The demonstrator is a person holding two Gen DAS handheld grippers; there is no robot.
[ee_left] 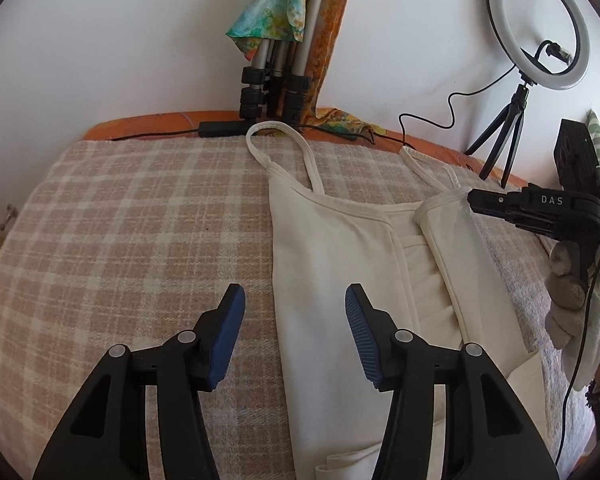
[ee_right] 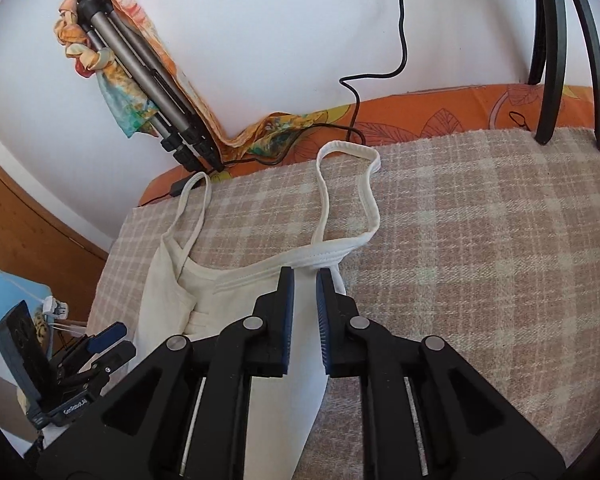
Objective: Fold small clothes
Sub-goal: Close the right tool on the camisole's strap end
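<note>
Since both side flaps of the camisole [ee_left: 332,264] already lie folded inward, the left gripper [ee_left: 295,300] hovers wide and empty above its near edge, and the right gripper [ee_right: 305,280] stands narrowly parted over the strap corner without pinching it.

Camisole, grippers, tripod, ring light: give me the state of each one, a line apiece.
Camisole: flat on the plaid blanket, both sides folded in, straps loose.
Left gripper: open, holding nothing.
Right gripper: slightly open over the camisole's top edge, not pinching it.
Tripod: legs collapsed, leaning on the wall.
Ring light: upright on its stand; whether it is lit is unclear.
</note>
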